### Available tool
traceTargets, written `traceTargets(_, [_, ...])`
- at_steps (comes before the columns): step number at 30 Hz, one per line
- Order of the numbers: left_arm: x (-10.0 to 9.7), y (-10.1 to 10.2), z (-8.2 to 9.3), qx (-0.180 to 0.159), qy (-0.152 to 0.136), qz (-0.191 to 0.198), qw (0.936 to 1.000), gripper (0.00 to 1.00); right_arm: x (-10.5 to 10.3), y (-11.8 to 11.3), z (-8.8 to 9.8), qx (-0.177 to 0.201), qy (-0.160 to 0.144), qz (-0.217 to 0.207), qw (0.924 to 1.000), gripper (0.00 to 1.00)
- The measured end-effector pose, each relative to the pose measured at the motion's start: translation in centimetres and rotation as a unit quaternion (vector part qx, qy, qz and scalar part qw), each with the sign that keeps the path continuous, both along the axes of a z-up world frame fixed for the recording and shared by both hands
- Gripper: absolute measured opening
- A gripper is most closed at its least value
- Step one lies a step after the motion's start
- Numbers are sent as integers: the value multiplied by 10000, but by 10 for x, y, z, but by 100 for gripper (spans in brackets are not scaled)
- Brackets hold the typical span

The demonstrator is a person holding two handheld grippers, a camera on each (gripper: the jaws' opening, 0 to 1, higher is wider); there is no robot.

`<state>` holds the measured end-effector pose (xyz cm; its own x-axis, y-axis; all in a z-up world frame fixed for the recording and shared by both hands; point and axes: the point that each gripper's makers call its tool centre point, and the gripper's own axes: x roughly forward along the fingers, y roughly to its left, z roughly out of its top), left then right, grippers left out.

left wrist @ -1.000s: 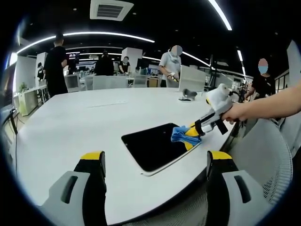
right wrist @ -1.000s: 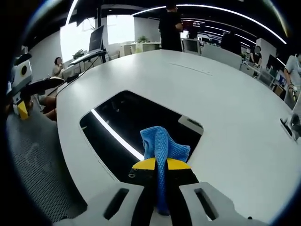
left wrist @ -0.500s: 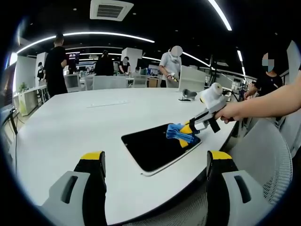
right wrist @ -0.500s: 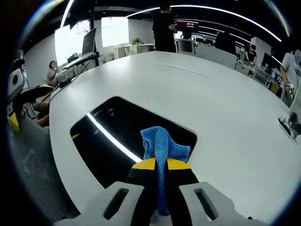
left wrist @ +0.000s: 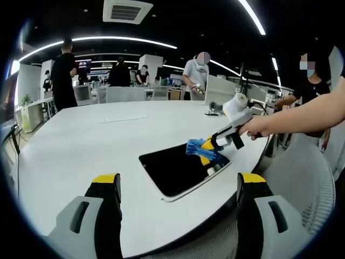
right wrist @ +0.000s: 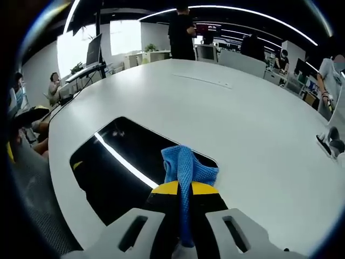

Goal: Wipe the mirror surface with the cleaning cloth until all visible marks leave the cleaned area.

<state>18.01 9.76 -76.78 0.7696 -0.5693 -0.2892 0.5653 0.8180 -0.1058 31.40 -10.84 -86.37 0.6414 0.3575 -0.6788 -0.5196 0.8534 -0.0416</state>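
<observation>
A dark rectangular mirror [left wrist: 178,170] [right wrist: 116,162] lies flat on the white table [left wrist: 81,145] near its front edge. My right gripper [left wrist: 206,152] [right wrist: 184,189] is shut on a blue cleaning cloth [left wrist: 197,147] [right wrist: 186,164] and holds it over the mirror's far right part. A hand grips that tool from the right. My left gripper [left wrist: 178,181] stands open, low and in front of the table edge, with nothing between its yellow-tipped fingers [left wrist: 106,179]. The mirror reflects a bright ceiling light strip [right wrist: 121,159].
A small dark object [left wrist: 214,110] [right wrist: 331,141] rests on the far part of the table. Several people stand behind it among desks and monitors. A mesh chair back [left wrist: 302,178] is at the right, close to the table edge.
My right gripper has slid the cloth leftward and farther across the mirror. The left gripper has stayed still.
</observation>
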Motion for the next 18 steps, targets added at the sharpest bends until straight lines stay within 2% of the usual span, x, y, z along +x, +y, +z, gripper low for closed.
traceTargets(18, [1, 0, -1, 6, 12, 3, 10000, 88, 26, -2, 0, -3, 25, -89, 10000, 1])
